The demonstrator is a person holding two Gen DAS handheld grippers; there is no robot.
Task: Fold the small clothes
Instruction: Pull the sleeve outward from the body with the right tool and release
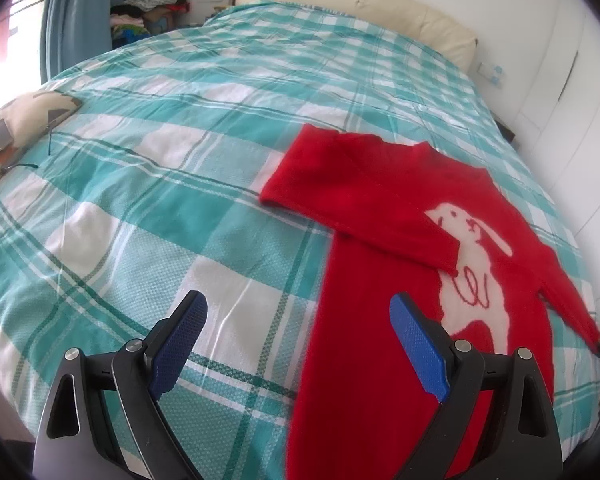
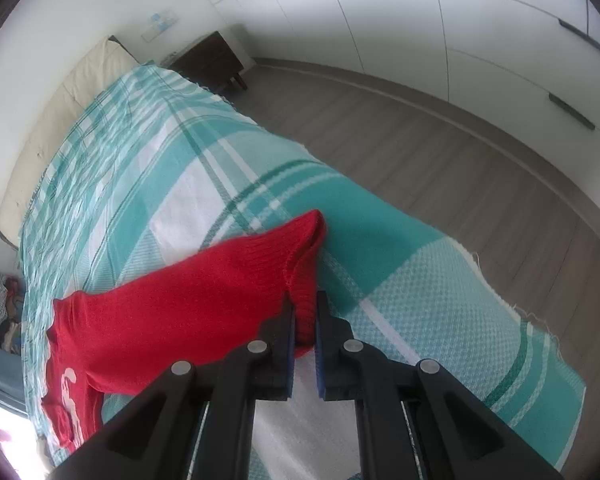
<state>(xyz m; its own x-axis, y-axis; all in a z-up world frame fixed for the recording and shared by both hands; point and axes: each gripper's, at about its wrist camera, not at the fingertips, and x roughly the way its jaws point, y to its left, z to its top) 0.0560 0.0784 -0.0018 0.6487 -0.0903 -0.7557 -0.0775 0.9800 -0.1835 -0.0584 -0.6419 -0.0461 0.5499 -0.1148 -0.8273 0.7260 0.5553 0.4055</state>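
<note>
Gripping ribbed red knit sweater (image 2: 220, 280) cuff, right gripper (image 2: 305, 320) jaws closed.

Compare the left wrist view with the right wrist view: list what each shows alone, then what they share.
Left wrist only: the open left claw, the sweater's white dog motif, one sleeve folded across the chest, a cushion and a blue curtain.

Right wrist only: the right claw shut on the cuff, the wood floor and a dark nightstand.

Both: the red sweater, checked bedspread and cream headboard.
</note>
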